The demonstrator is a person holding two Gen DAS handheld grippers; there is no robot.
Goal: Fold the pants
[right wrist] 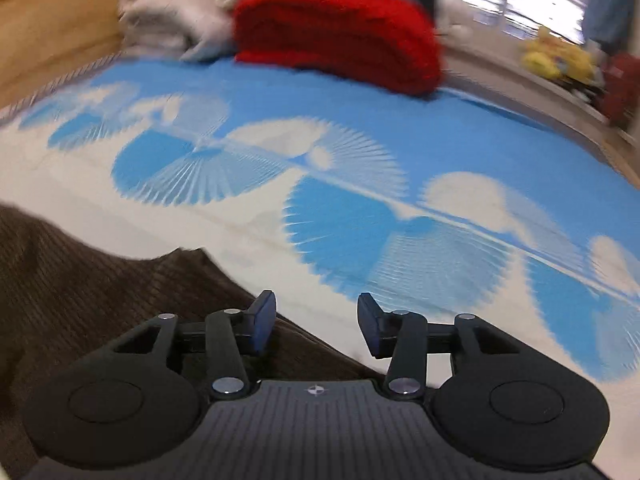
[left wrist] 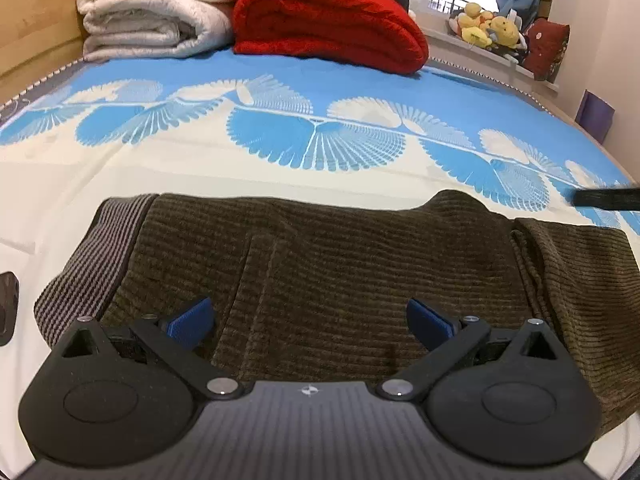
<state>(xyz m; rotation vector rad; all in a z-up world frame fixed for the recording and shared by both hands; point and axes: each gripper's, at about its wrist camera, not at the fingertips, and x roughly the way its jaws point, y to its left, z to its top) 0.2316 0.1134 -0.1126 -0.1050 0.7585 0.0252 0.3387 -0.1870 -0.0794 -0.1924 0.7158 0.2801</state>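
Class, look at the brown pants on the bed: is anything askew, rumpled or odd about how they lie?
Mostly tidy. The brown corduroy pants lie flat on the blue-and-white bedsheet, but at their right end a layer sits bunched, with a ridge rather than a clean edge. The striped waistband lies smooth.

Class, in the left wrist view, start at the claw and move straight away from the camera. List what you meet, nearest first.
Left claw → brown corduroy pants → blue-and-white patterned bedspread → folded red blanket.
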